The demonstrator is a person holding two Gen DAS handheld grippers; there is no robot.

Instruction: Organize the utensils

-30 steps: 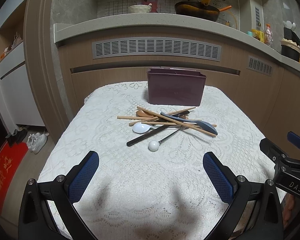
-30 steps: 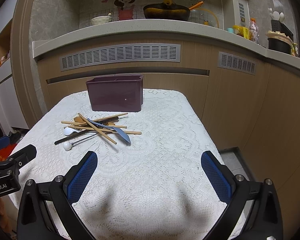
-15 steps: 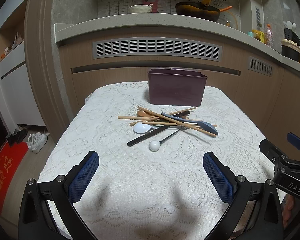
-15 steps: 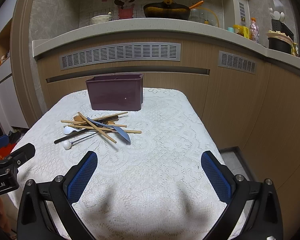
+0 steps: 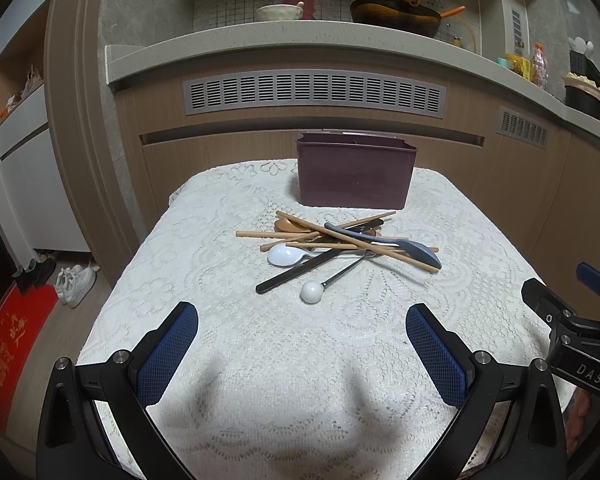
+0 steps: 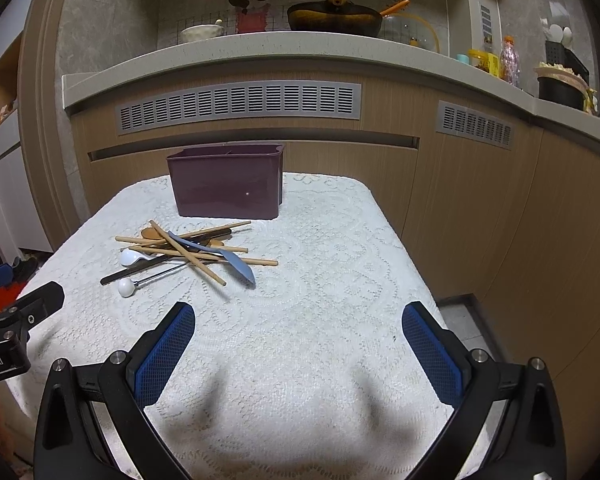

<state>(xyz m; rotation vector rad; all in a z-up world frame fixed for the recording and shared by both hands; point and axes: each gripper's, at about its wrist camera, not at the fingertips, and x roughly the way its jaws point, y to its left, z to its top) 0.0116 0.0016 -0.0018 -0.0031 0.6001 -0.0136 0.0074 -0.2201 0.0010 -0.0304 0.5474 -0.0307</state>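
Where counter looms, lace tablecloth [image 5: 228, 344].

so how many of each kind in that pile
chopsticks: 4
spoons: 3
black stick: 1
ball-tipped rod: 1
total: 9 visible; the pile may hide more

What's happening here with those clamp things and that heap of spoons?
A person holds two grippers over a table, about to sort utensils. The left gripper and right gripper are both open and empty. The pile of chopsticks and spoons lies untouched before the box.
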